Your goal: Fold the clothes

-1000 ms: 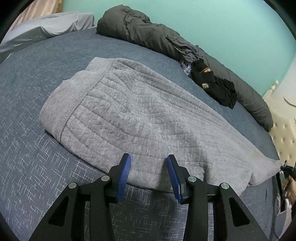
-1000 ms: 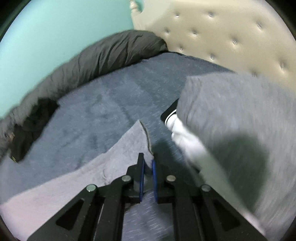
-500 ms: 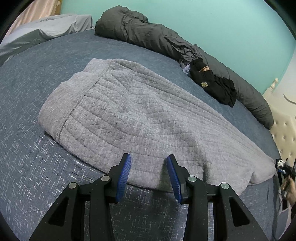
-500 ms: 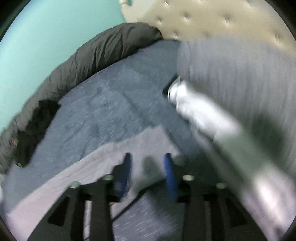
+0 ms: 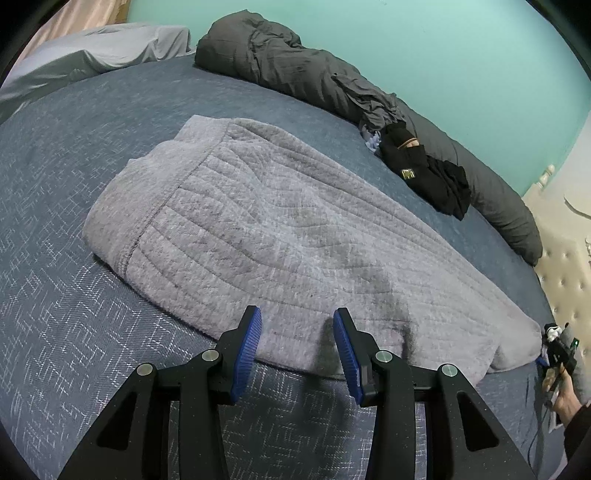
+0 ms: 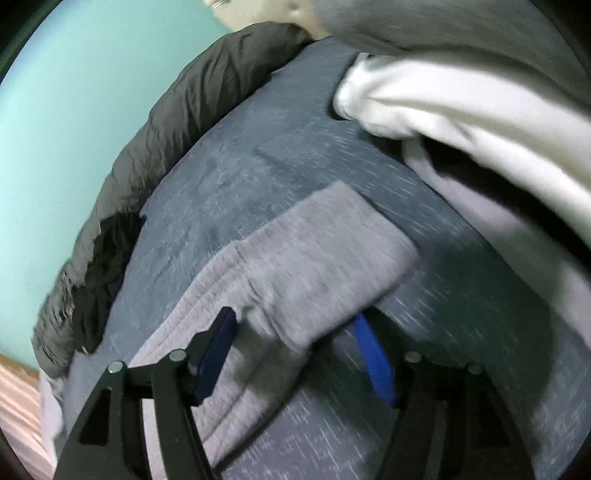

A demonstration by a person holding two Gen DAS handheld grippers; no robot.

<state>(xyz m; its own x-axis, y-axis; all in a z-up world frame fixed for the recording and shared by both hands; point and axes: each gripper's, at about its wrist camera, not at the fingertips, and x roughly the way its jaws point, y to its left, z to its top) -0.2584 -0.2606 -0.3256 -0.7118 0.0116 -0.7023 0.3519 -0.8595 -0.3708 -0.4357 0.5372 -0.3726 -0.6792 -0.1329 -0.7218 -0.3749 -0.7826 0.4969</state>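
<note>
A light grey quilted garment (image 5: 266,236) lies spread across the blue bed cover (image 5: 55,280). My left gripper (image 5: 295,343) hovers open over the garment's near edge, nothing between its blue pads. In the right wrist view the garment's cuffed end (image 6: 314,258) lies loose on the cover. My right gripper (image 6: 299,354) stands open just behind it, with the cuff lying between and above its blue pads, not pinched. The right gripper (image 5: 557,354) also shows at the far right of the left wrist view, held by a hand.
A dark grey duvet (image 5: 295,70) is rolled along the teal wall, with black clothes (image 5: 424,170) against it. A grey pillow (image 6: 461,26) and white fabric (image 6: 461,110) lie by the tufted headboard (image 5: 565,266). A pale sheet (image 5: 92,51) sits far left.
My right gripper has opened and let go of the garment's cuff, which now lies on the cover. The left gripper has barely moved and stays open.
</note>
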